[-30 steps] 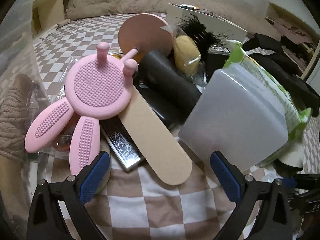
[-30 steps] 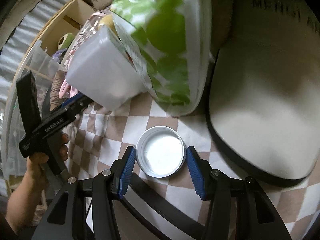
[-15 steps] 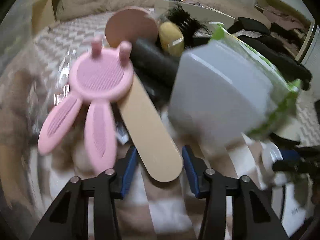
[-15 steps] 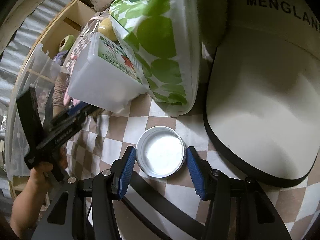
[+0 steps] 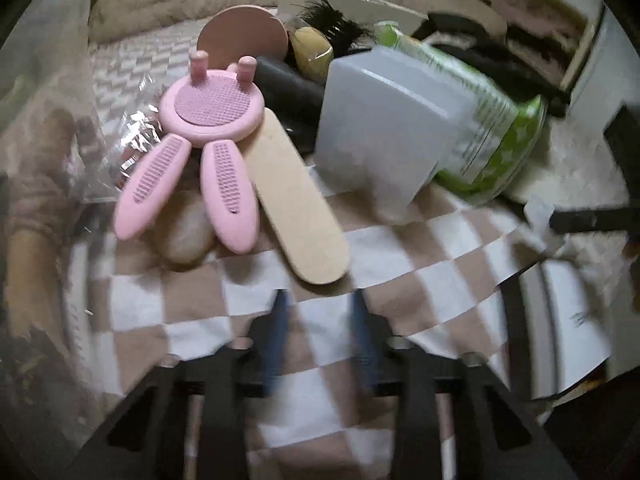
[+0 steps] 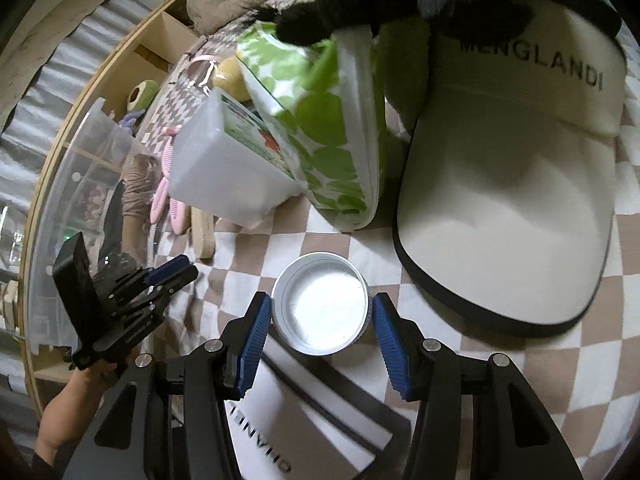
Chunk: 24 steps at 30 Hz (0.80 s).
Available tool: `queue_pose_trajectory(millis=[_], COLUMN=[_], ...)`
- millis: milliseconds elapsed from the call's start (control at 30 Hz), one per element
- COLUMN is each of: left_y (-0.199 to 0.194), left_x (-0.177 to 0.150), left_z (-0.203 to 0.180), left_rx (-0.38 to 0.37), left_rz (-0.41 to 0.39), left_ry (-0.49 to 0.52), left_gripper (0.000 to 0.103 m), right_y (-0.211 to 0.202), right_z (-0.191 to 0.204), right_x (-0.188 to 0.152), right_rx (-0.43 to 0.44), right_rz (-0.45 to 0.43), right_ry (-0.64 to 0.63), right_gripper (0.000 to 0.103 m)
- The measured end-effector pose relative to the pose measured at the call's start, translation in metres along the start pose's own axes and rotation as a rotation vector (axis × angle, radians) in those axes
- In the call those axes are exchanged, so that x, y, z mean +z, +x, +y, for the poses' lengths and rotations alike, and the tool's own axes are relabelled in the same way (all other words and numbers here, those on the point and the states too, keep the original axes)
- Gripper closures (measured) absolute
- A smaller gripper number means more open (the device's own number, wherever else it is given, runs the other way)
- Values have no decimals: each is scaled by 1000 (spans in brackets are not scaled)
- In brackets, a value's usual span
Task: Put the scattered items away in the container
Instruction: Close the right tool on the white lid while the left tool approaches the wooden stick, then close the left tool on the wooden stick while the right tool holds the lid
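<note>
I am holding a round white plastic lid (image 6: 322, 304), hollow side up, between the blue ribbed fingers (image 6: 256, 334) of my right gripper (image 6: 320, 334); they are nearly closed, pressing its rim on both sides, just above the brown-and-white checked bedspread (image 6: 520, 372). Beyond the lid, a frosted white plastic box (image 6: 224, 168) is leaning against a green-and-white patterned pouch (image 6: 328, 128), with a cream sun visor (image 6: 508, 200) lying to the right. My left gripper (image 5: 320, 332) is opening, blurred, with nothing between its fingers; it is pointing at a flat tan wooden paddle (image 5: 296, 204) lying under a pink rabbit-shaped silicone brush (image 5: 212, 152). The clear plastic container (image 6: 80, 168) is standing at the far left, beside the pile.
</note>
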<state>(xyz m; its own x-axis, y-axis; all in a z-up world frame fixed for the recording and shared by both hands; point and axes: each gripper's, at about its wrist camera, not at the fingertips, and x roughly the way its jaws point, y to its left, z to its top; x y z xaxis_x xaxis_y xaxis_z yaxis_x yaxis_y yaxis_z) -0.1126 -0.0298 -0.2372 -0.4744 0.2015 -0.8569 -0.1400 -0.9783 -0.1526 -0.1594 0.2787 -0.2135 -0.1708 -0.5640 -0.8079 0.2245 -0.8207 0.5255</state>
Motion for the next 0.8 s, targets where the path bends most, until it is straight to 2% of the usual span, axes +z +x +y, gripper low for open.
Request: queue_pose_trajectory(millis=[33,67,200,333,467,567,633,700,800], left_y=[-1,-1,4,15,28,33,37,38,35], left_x=[1,2,8,15,28,33,35,34,33], left_z=[-2,-4,-19,-24,-12,-8,-7,-7,-2], left_rx=[-4,-6,15,49,107,114,119,147,146], left_rz=[-10,-24,-28,-3,17,22,21,13,0], left_ry=[-14,-24,-40,-102,-155,-196,-203,-178,-154], left_gripper=[37,35,35,35,35,35,43,63,66], right_y=[-4,-9,-31,-45,-48,-43,-39,-34,-29], right_z=[2,3,10,20,29,38,44,46,52], right_x=[-1,-2,-13,-28,-44,-56,-64,-70,-77], right_rx=[2,4,23,22,14,-23,-49,-48,-67], right_rz=[-7,-13,-40,-50,-34,-23,-14,8,19], right_ry=[-2,-5,-37,-93,-151,-217,-260,-282,-326], right_gripper=[50,50,50,50,50,50,50,50,50])
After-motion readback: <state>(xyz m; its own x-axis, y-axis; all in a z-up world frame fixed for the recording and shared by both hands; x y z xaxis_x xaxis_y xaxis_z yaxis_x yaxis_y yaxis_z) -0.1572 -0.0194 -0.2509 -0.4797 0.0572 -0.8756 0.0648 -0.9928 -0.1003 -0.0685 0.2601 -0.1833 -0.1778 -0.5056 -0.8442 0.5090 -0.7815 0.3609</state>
